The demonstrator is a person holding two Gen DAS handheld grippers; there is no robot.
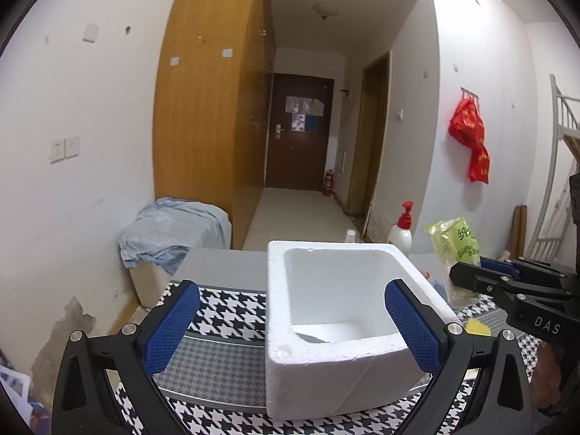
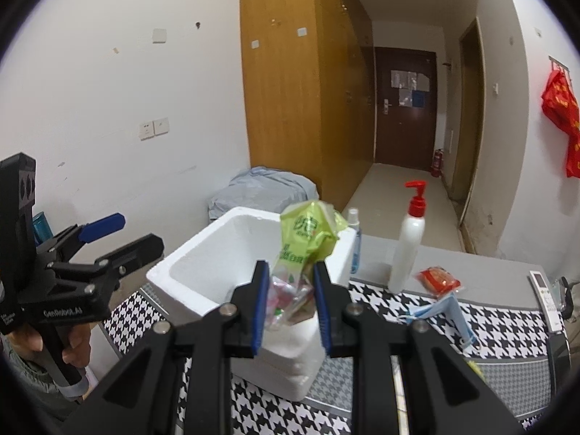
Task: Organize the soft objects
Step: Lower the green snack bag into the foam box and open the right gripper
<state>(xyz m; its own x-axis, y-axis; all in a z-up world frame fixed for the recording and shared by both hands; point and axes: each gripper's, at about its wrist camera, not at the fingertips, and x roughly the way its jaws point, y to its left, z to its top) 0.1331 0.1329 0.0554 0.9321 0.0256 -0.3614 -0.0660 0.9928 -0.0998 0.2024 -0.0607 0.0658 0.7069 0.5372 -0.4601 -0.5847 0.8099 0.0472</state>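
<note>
Your right gripper (image 2: pixel 291 302) is clamped on a green snack bag (image 2: pixel 306 239), which stands up between its blue pads, just in front of the white foam box (image 2: pixel 203 264) on the houndstooth cloth (image 2: pixel 435 311). Your left gripper (image 1: pixel 290 326) is spread wide and holds nothing, with the box's near wall between its fingers. To the right of your right gripper lie a red packet (image 2: pixel 439 281), a blue face mask (image 2: pixel 440 311) and a white pump bottle (image 2: pixel 407 239).
</note>
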